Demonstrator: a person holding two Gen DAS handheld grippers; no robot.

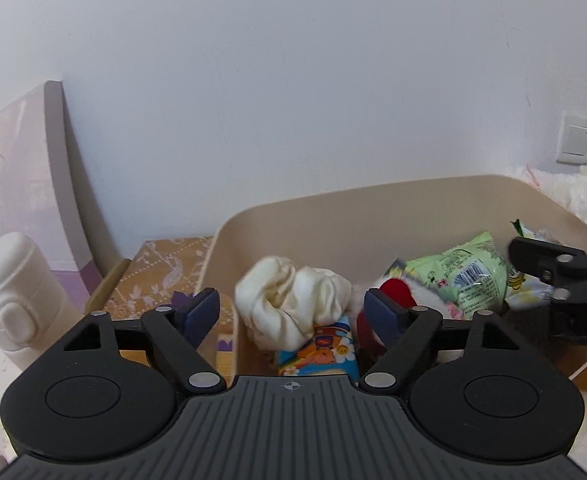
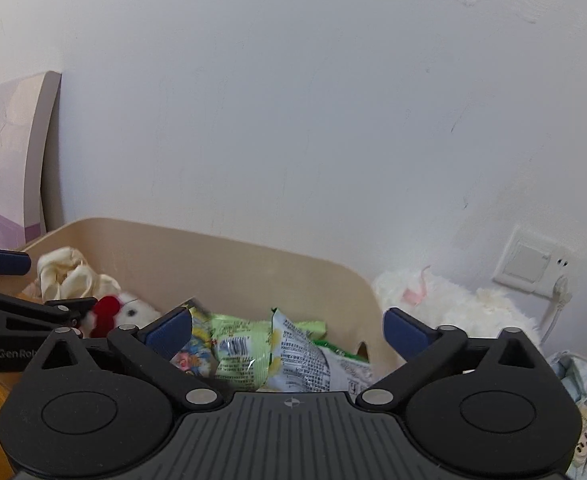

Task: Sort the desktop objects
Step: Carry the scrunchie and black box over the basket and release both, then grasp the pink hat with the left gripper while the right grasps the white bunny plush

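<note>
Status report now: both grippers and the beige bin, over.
Left gripper open, empty, over the beige bin. Right gripper open, empty, above the green snack bags. White cloth and plush toy in bin. Nothing blocking.

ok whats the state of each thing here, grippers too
left gripper: open, nothing between its pads
right gripper: open wide, holding nothing
bin: upright, no lid, partly filled
cloth: crumpled, in the bin
snack bags: lying in the bin
bottle: upright, lid shut, outside the bin
</note>
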